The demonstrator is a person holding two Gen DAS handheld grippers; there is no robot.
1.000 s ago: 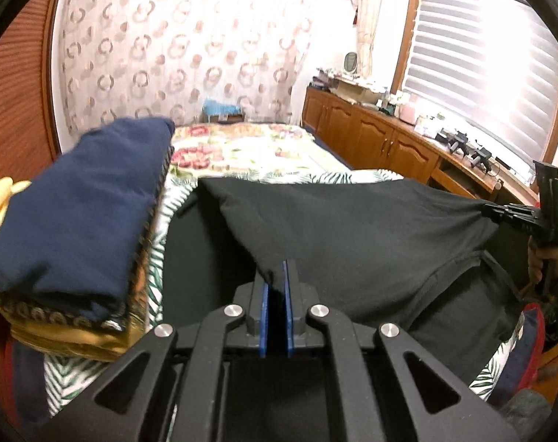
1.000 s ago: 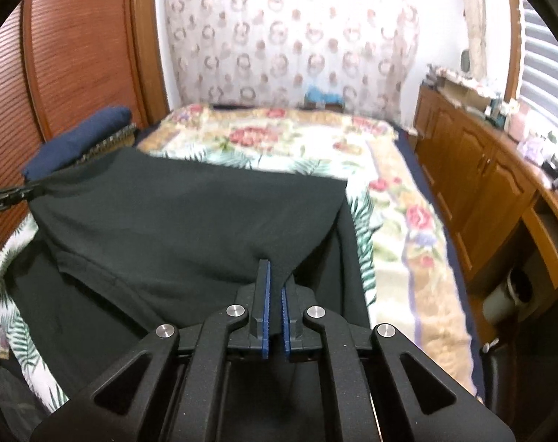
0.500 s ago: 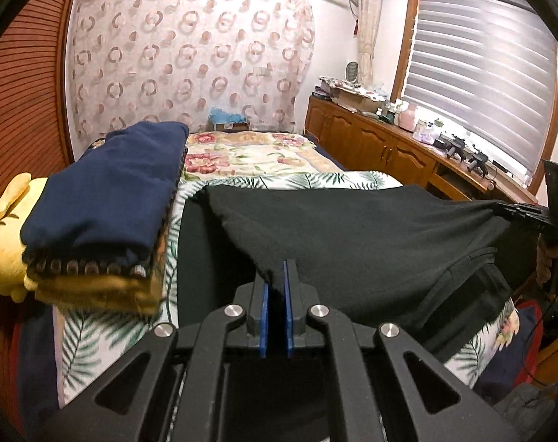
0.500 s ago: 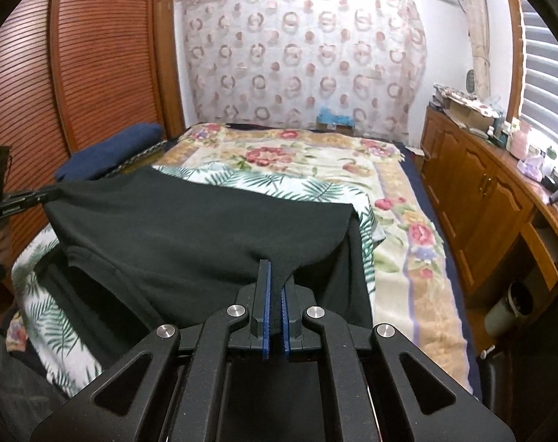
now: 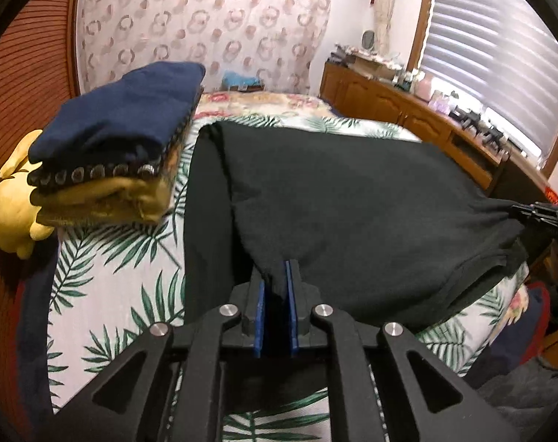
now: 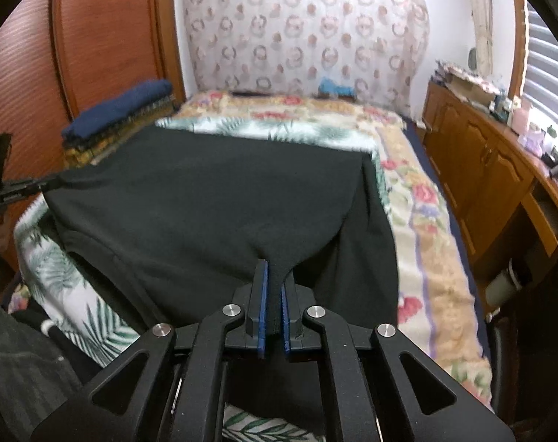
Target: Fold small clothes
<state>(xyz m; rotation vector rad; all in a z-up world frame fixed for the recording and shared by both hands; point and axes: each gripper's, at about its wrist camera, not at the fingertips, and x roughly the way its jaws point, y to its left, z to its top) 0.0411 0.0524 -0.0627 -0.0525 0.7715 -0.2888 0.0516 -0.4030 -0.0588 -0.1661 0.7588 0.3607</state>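
The left gripper (image 5: 275,287) and right gripper (image 6: 273,283), jaws opening, each still pinch a corner of the black cotton garment (image 5: 352,199), laying it doubled over the palm-print bedspread's (image 5: 113,258) near edge to set the fold.

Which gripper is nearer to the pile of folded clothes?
Left. The left gripper is just beside the pile of folded clothes; the right gripper is across the black garment.

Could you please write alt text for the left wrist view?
The left claw, jaws opening, has a corner of a black garment between its blue pads, spread over a palm-print bedspread. A stack of folded clothes sits left.
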